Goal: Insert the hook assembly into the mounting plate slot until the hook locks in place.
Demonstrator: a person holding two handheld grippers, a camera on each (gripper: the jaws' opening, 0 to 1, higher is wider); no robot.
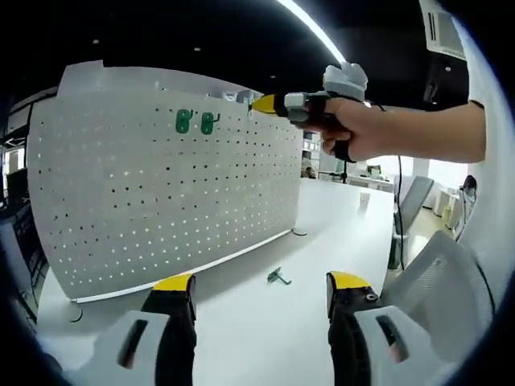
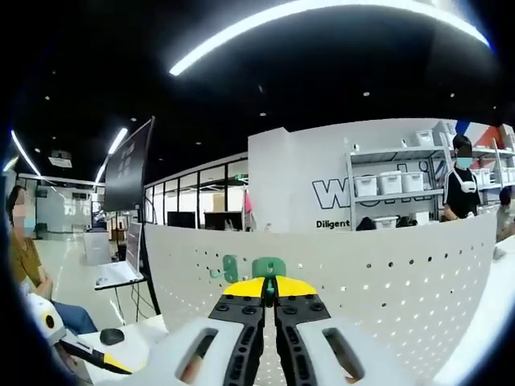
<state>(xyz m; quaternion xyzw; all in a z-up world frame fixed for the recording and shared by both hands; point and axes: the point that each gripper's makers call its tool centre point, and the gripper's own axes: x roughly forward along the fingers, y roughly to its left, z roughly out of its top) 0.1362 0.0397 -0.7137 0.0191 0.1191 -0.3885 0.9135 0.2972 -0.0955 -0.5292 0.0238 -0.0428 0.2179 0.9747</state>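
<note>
Right claw point(image 2: 269, 283) pinching green hook point(image 2: 269, 268) at pegboard point(image 2: 386, 273), centre frame; left claw point(image 1: 261, 285) spread, idle. Risk: tilted entry, missing slot, no lock.

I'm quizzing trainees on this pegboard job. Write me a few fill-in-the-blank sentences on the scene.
1. The white pegboard stands ____ on the table.
2. The hooks already mounted on it are ____ in colour.
3. One loose hook lies on the ____.
4. The right gripper has its jaws ____.

Missing words: upright; green; table; shut
</note>
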